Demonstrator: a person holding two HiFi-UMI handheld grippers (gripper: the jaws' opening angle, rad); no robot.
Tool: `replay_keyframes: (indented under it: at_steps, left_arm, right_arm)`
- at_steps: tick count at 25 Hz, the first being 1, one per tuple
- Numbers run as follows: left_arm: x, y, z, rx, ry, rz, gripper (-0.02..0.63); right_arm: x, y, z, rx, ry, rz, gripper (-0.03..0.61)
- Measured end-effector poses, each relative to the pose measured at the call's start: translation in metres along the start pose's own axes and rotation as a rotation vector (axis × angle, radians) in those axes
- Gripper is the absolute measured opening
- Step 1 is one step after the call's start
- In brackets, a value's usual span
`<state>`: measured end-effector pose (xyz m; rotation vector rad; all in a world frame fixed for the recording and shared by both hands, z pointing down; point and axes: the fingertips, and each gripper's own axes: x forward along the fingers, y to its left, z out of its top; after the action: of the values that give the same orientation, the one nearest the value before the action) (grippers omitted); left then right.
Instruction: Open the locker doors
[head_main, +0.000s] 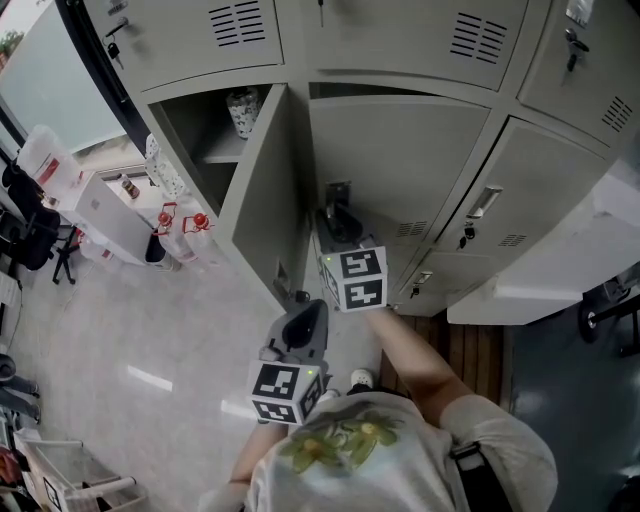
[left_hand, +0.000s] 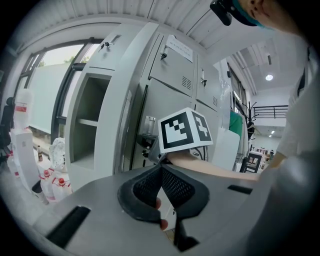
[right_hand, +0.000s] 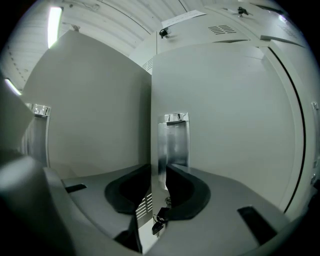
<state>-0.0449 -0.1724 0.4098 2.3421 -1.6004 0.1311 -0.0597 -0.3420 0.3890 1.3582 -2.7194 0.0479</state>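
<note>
The grey middle locker door (head_main: 400, 170) stands slightly ajar, and its chrome handle (right_hand: 172, 145) runs down its left edge. My right gripper (head_main: 335, 215) (right_hand: 159, 182) is closed on that edge just below the handle, one jaw on each side of it. A small key (right_hand: 157, 222) hangs from the door below the jaws. The left locker door (head_main: 265, 190) is swung wide open. My left gripper (head_main: 305, 322) (left_hand: 161, 170) hangs back below the right one, its jaws shut and holding nothing. It points towards the right gripper's marker cube (left_hand: 185, 131).
A patterned jar (head_main: 243, 110) stands on the shelf inside the open left locker. Bottles with red caps (head_main: 180, 220) and a white box (head_main: 105, 205) sit on the floor at the left. Another locker door (head_main: 483, 203) is closed at the right, beside a white panel (head_main: 560, 270).
</note>
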Motion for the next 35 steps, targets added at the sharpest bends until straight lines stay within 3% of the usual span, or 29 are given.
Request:
replay_keyframes:
  at_steps: [35]
  left_arm:
    - [-0.026, -0.026, -0.017, 0.017, 0.015, -0.08, 0.029]
  right_arm:
    - [-0.073, 0.017, -0.007, 0.002, -0.031, 0.002, 0.118]
